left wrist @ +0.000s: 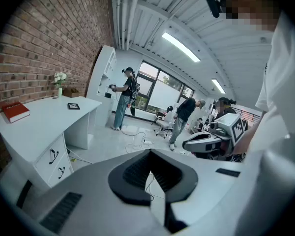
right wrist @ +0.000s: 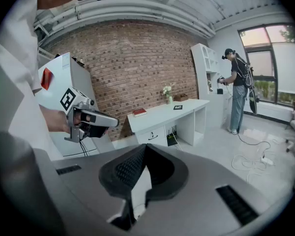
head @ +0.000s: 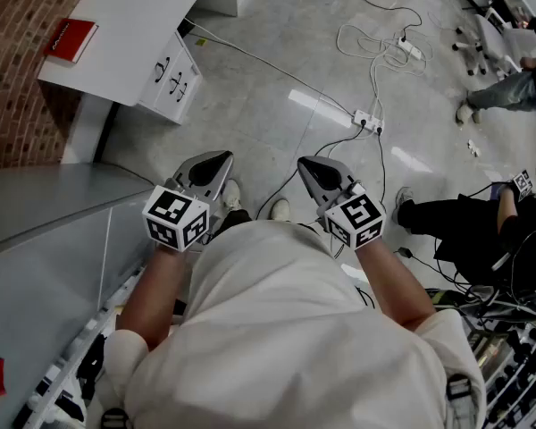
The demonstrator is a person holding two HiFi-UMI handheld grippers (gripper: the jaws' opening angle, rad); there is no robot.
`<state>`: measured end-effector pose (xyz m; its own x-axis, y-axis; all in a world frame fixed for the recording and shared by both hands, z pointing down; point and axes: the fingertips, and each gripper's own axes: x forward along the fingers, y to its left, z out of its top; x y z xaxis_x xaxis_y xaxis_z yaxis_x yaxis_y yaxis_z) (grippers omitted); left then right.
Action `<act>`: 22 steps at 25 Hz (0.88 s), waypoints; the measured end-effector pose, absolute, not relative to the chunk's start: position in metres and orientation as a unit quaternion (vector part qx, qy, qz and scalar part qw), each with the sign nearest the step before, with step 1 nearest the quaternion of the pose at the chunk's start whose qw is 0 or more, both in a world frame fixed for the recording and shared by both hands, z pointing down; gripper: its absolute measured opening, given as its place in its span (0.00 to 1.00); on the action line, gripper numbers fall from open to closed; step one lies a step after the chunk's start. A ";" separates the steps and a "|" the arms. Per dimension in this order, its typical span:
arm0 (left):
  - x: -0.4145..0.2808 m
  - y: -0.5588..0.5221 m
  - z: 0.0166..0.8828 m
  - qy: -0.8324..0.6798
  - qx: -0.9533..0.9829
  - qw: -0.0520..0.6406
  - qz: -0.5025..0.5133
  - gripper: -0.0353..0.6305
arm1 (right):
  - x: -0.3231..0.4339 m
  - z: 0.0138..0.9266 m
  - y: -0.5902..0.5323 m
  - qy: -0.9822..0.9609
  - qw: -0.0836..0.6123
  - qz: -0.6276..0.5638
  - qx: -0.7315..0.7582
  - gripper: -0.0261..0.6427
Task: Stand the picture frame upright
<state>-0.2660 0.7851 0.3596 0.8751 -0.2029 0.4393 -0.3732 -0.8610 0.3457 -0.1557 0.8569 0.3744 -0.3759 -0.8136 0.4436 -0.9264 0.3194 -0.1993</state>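
Left gripper view shows the picture frame [left wrist: 73, 105] lying flat on the white desk [left wrist: 37, 127], beyond the red book [left wrist: 14, 111]. Both tools are well apart from it. The left gripper [left wrist: 150, 154] and the right gripper [right wrist: 145, 149] each have their jaws fully together with nothing between them. The step in hand is judged to be the approach. The operator should first reach the desk, then part one gripper's jaws and take the frame by an edge. The other gripper can steady it while it is tilted up.
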 end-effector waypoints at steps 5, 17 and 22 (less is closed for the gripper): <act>-0.244 0.814 0.355 -0.159 0.944 0.208 0.199 0.04 | -0.136 0.372 0.879 -0.807 0.127 0.213 0.536 0.04; -0.240 0.832 0.364 -0.215 0.928 0.212 0.217 0.17 | -0.104 0.375 0.886 -0.811 0.099 0.212 0.536 0.16; -0.240 0.792 0.367 -0.222 0.928 0.211 0.209 0.24 | -0.088 0.381 0.847 -0.795 0.096 0.214 0.560 0.22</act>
<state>-0.2403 0.7923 0.3667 0.8133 -0.3245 0.4829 -0.5016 -0.8116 0.2994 -0.0878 0.8468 0.3812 -0.3552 -0.8485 0.3922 -0.9307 0.2820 -0.2329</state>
